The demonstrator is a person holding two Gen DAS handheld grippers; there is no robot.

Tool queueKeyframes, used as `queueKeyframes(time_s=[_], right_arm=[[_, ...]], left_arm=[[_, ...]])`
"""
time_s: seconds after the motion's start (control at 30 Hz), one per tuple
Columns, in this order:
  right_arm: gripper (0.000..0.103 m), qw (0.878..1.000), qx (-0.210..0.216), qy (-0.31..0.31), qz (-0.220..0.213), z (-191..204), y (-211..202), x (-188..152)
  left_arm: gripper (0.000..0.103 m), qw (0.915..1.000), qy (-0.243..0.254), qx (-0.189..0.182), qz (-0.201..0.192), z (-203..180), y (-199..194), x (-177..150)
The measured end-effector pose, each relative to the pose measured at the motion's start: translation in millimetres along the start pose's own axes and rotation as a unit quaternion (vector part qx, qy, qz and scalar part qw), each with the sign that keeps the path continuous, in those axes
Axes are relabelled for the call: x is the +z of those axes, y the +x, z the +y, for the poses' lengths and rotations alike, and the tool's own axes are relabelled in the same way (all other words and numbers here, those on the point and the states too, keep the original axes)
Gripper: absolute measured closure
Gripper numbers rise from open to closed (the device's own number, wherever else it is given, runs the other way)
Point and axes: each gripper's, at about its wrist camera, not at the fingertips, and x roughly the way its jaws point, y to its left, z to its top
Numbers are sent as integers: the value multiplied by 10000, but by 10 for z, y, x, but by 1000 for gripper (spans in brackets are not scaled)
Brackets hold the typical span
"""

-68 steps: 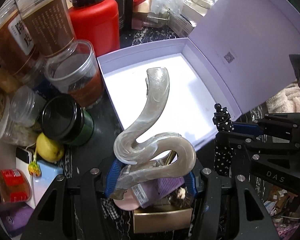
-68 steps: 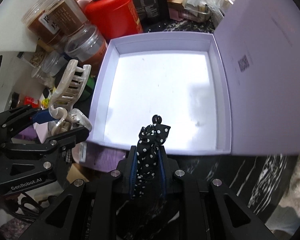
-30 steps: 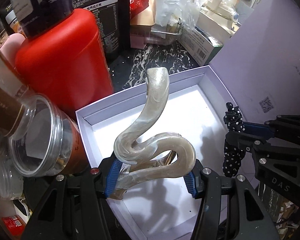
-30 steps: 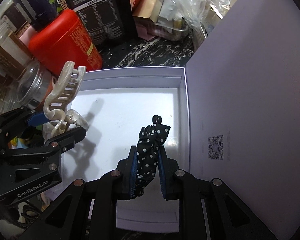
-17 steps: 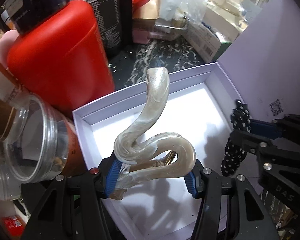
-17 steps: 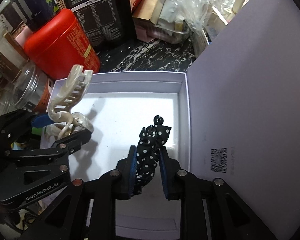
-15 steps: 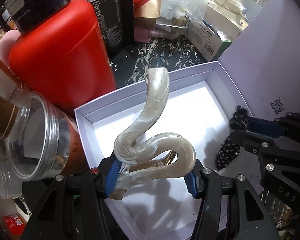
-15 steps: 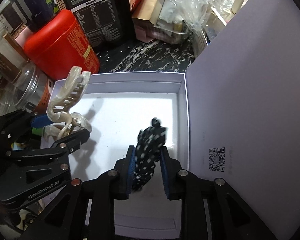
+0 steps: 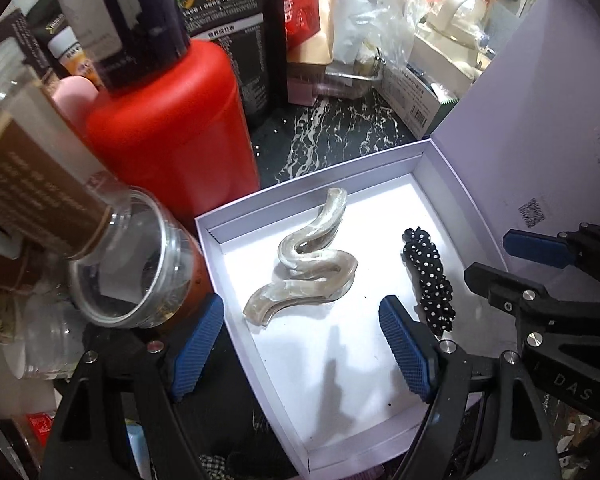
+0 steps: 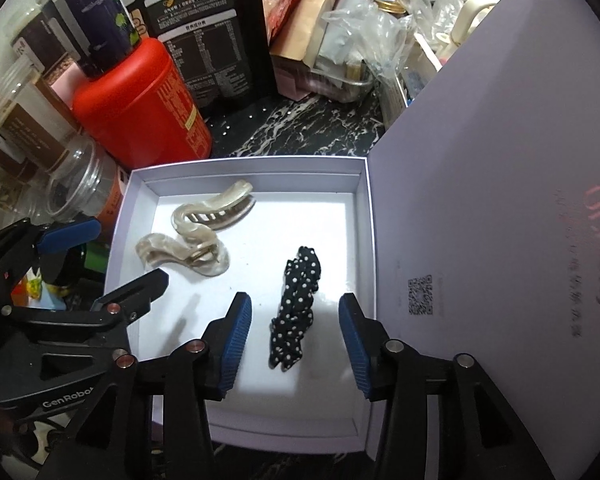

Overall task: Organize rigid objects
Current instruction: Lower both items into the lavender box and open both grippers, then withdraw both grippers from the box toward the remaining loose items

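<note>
A pearl-white hair claw clip [image 9: 304, 266] lies on its side in the left half of the open lilac box [image 9: 260, 344]. A black polka-dot hair clip [image 9: 430, 276] lies in the right half. My left gripper [image 9: 302, 332] is open and empty above the box's near left part. My right gripper [image 10: 296, 330] is open and empty, its fingers on either side of the polka-dot clip [image 10: 298, 306] without touching it. The claw clip [image 10: 196, 230] and the box's near rim [image 10: 284, 440] also show in the right wrist view.
The box's raised lid [image 10: 500, 200] stands along its right side. A red canister [image 9: 168, 120], clear jars [image 9: 132, 268], dark packets [image 10: 204, 24] and bags [image 9: 364, 32] crowd the black marble counter [image 10: 300, 128] left of and behind the box.
Both grippers have opened and let go. The claw clip and the polka-dot clip, held above the box half a second ago, now lie on its floor.
</note>
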Motion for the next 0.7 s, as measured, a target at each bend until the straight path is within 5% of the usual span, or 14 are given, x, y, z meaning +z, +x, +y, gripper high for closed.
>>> queueKeyframes(time_s=[0.7], right_arm=[[55, 9992, 81, -38, -391, 196, -588, -216]], left_arm=[[23, 9986, -291, 161, -415, 171, -682, -203]])
